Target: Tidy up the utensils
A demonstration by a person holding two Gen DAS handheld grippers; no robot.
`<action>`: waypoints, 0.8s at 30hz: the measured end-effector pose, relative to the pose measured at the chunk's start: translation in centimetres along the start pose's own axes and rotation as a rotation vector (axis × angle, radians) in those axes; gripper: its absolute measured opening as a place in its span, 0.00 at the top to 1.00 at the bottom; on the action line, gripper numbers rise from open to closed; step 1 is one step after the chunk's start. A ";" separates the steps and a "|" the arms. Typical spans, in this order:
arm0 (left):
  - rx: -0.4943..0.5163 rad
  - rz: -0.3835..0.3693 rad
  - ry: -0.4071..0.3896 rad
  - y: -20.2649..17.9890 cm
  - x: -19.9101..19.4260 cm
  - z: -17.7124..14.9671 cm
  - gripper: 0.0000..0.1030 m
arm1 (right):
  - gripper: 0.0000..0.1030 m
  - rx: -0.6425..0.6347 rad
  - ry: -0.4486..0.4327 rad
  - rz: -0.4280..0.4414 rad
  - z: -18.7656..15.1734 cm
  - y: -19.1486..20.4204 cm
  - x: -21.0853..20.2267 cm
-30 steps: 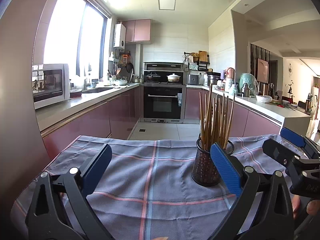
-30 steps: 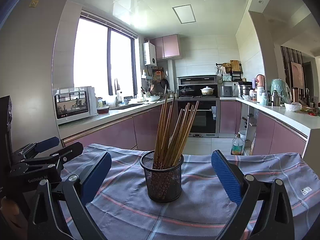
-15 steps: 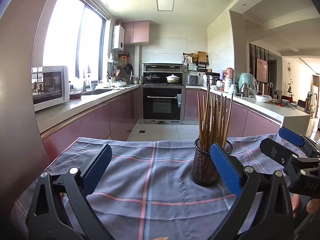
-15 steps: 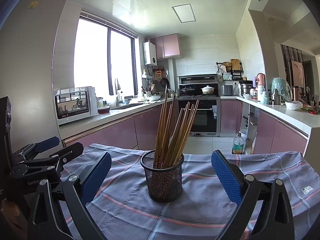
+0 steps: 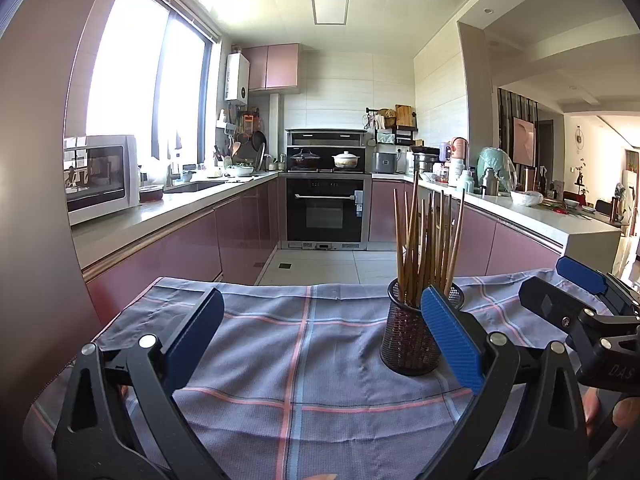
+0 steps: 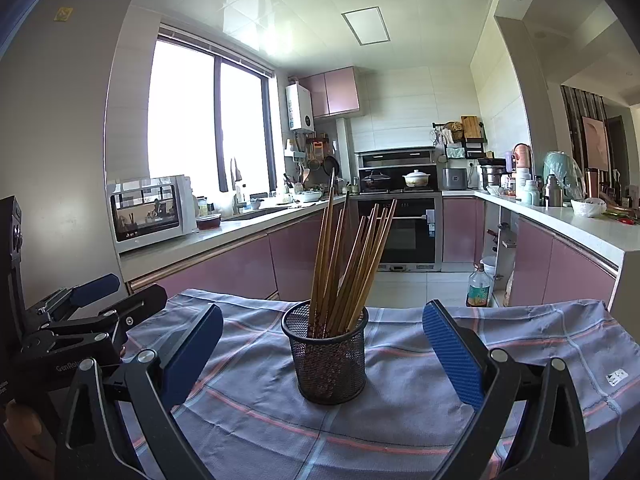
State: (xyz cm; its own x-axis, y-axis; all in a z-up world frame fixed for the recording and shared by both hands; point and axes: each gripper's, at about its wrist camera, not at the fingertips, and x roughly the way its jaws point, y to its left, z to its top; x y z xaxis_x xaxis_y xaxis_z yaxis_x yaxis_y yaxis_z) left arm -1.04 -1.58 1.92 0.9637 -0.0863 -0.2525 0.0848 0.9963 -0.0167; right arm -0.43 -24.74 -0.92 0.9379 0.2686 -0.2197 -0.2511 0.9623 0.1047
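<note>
A: How far along does the utensil sorting look?

B: Nearly done, or not begun; I can't say which. All the chopsticks (image 6: 348, 264) I can see stand bundled in the black mesh holder (image 6: 326, 356), which sits upright on the checked cloth (image 6: 520, 340) covering the desk, at the centre of the right wrist view. No loose utensil lies on the cloth in either view.

A: And the hand-held grippers?

B: The right hand-held gripper (image 6: 320, 344) is spread wide and empty, its blue pads apart on either side of the holder and touching nothing. The left hand-held gripper (image 5: 320, 332) is also spread and empty, aimed at bare cloth, with the holder at centre right of its frame, partly behind its right pad.

A: So what's left?

B: My guess is either pulling chopsticks out to sort them or simply finishing up. Nothing shows where they would go.

A: Anything in the way?

B: Little. The cloth is wrinkled near its far right edge. The two tools sit close: the right one shows at the right edge of the left view, the left one at lower left of the right view. The chopsticks lean and fan out, so gripping one alone could be fiddly. The microwave (image 6: 150, 212) and the stove pots are well apart on the kitchen counters.
</note>
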 end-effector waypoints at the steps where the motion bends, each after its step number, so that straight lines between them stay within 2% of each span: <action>1: 0.001 0.001 -0.001 0.0 0.0 0.0 0.06 | 0.06 0.000 -0.001 0.000 0.0 0.0 0.0; 24: -0.002 0.004 0.002 -0.1 -0.1 0.1 0.05 | 0.06 0.003 -0.004 0.011 0.0 0.2 0.3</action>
State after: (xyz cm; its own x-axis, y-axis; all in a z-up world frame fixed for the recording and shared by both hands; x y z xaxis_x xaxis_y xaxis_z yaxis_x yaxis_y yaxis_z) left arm -1.07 -1.63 2.07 0.9637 -0.0820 -0.2542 0.0801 0.9966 -0.0179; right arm -0.15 -24.48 -1.01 0.9361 0.2791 -0.2143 -0.2607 0.9591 0.1102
